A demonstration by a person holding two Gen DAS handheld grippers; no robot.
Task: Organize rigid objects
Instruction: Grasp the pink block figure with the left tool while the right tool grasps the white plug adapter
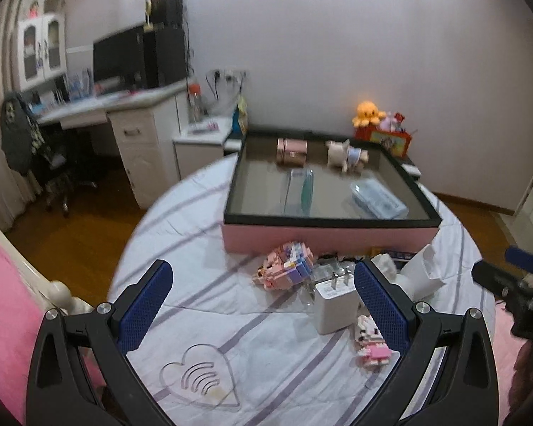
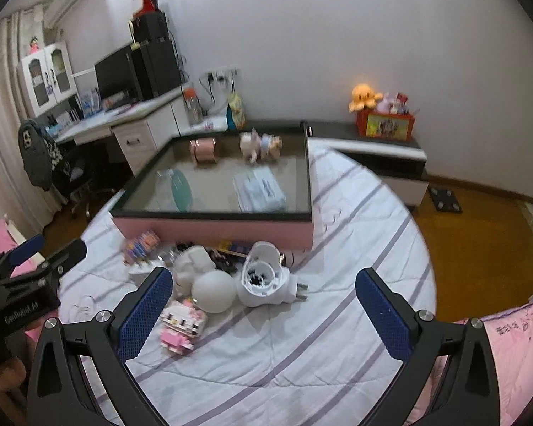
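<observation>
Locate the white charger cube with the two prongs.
The white charger cube lies on the striped bedsheet in the left wrist view, just inside the right finger, between two pink block figures, before the pink box.

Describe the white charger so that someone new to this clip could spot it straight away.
Start from the pink box on the striped bedsheet; loose items lie in front of its near wall. The charger is the plain white cube closest to the left gripper, beside its right-hand finger. Unlike the pink brick toys on either side, it is smooth, with two metal prongs on top.
</observation>
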